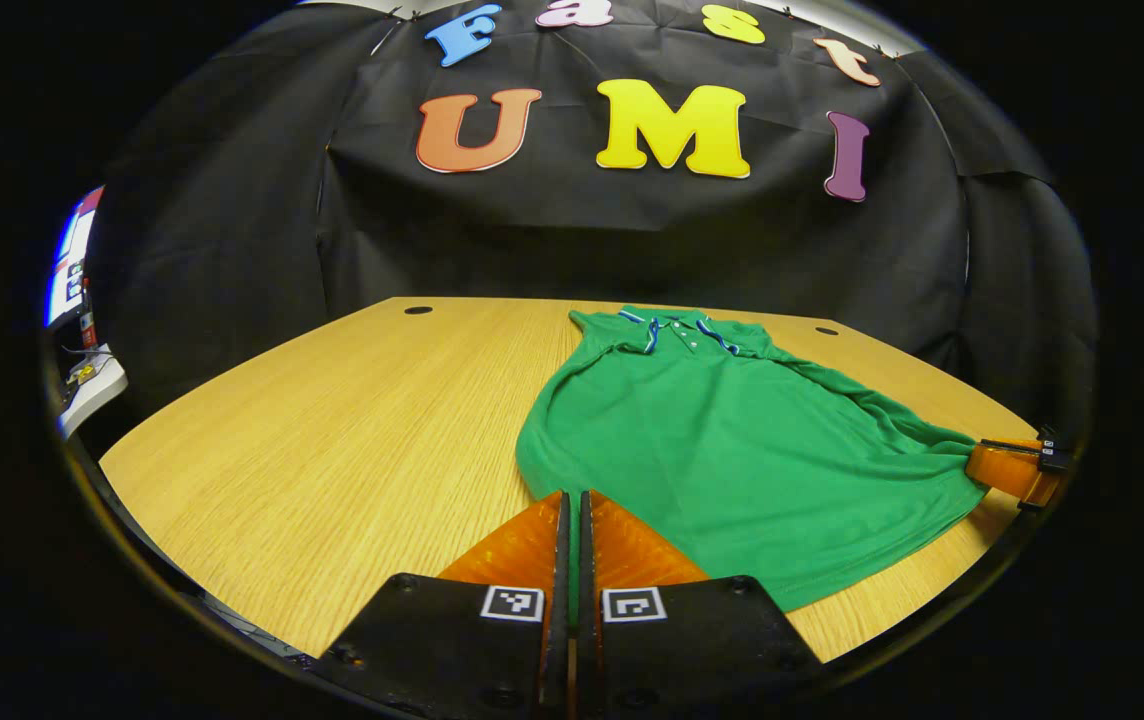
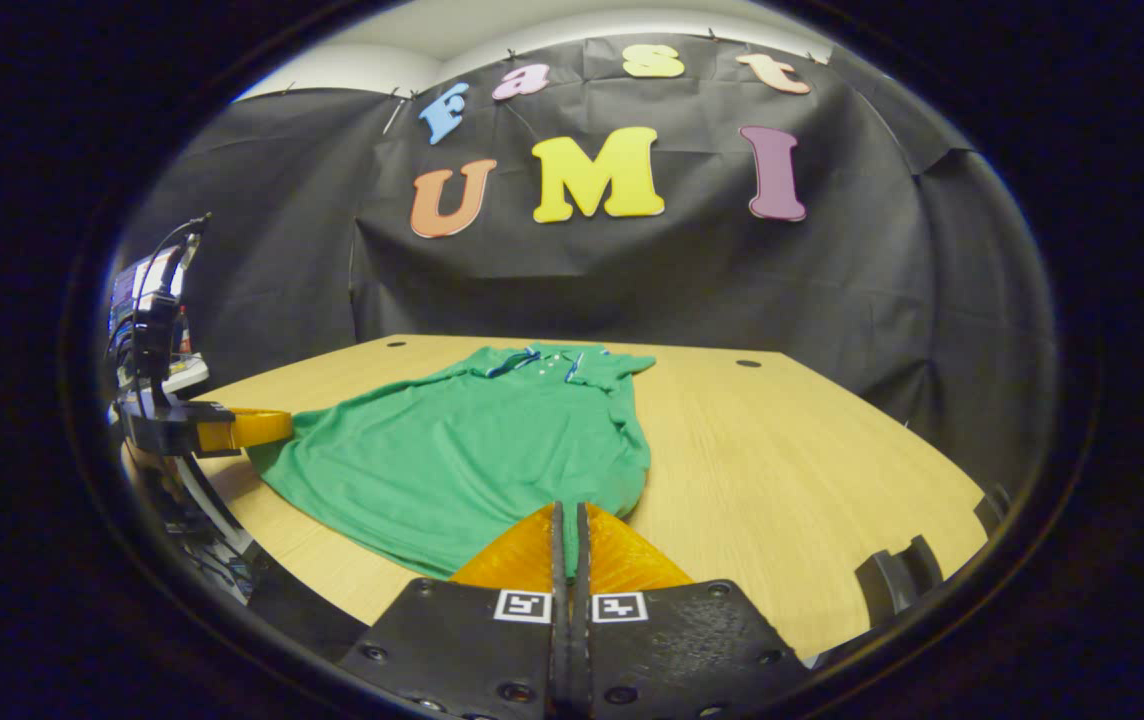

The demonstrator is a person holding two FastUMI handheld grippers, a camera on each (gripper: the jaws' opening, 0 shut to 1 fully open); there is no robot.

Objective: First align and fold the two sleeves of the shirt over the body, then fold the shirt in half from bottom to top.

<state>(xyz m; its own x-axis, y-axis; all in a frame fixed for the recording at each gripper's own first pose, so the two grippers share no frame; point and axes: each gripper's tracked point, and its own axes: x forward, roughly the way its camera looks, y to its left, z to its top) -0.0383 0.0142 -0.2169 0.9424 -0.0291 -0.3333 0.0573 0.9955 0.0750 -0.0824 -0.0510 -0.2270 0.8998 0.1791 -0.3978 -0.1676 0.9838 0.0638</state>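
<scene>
Just smooth green knit shirt (image 1: 732, 440), woodgrain table (image 1: 332, 450).

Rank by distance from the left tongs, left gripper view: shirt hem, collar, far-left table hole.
1. Shirt hem: right at the left tongs, lower centre.
2. Collar: far end of the shirt, right of centre.
3. Table hole: far edge, left; slightly beyond the collar.
</scene>
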